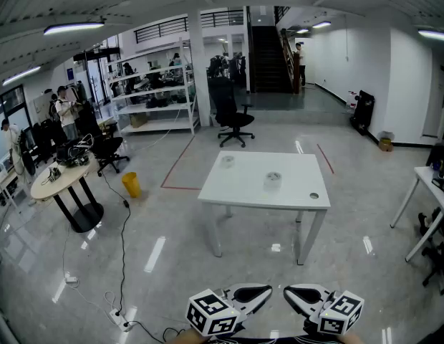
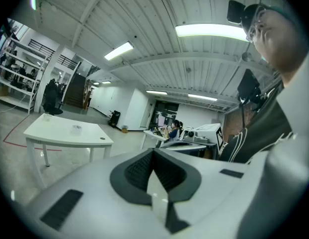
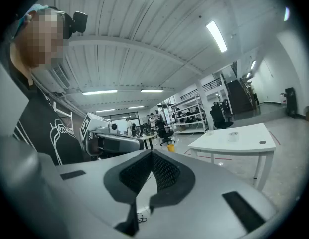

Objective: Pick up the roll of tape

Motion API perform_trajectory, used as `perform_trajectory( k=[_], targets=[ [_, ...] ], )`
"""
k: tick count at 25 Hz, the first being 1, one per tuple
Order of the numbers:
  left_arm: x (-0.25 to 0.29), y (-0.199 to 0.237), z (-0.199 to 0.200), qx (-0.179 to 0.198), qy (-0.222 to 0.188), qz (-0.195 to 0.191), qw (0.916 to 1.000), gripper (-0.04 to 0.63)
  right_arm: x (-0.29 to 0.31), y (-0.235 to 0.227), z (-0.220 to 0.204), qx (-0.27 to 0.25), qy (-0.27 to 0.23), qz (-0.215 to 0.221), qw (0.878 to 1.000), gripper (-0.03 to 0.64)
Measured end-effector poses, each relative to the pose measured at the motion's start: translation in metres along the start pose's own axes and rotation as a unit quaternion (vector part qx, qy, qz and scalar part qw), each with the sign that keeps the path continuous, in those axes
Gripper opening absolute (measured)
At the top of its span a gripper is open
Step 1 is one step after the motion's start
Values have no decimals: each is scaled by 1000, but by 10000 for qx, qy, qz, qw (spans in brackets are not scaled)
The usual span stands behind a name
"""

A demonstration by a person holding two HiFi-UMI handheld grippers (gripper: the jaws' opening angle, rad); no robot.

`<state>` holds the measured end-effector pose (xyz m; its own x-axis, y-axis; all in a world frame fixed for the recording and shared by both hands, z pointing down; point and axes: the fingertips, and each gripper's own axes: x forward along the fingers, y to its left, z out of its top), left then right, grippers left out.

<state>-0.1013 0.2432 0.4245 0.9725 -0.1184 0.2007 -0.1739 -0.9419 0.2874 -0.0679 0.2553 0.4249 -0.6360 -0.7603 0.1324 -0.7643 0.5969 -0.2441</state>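
Observation:
A white table (image 1: 240, 192) stands in the middle of the hall, several steps ahead of me. Two pale round things lie on it: a roll of tape (image 1: 272, 180) near the middle and a second roll-like thing (image 1: 227, 160) at the far left. Both grippers hang low at the bottom of the head view, far from the table, tips turned toward each other. The left gripper (image 1: 259, 293) (image 2: 153, 156) and the right gripper (image 1: 296, 294) (image 3: 152, 156) are both shut with nothing in them. The table (image 3: 244, 139) and the roll of tape (image 3: 233, 135) also show small in the right gripper view.
A black office chair (image 1: 233, 117) stands beyond the table, with shelves (image 1: 154, 92) behind it. A round table (image 1: 61, 179), a yellow bin (image 1: 130, 184) and a floor cable (image 1: 122, 264) lie to the left. A white desk (image 1: 431, 183) stands at the right.

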Motion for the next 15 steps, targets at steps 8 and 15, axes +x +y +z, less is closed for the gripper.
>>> perform_trajectory(
  k=[8,15],
  targets=[
    [1,1,0,111,66,90,9999,3,1,2,0,-64,3,61,10000,12],
    [7,7,-13,-40,108,126,9999,3,0,-6,-13,208,1,132,9997,12]
  ],
)
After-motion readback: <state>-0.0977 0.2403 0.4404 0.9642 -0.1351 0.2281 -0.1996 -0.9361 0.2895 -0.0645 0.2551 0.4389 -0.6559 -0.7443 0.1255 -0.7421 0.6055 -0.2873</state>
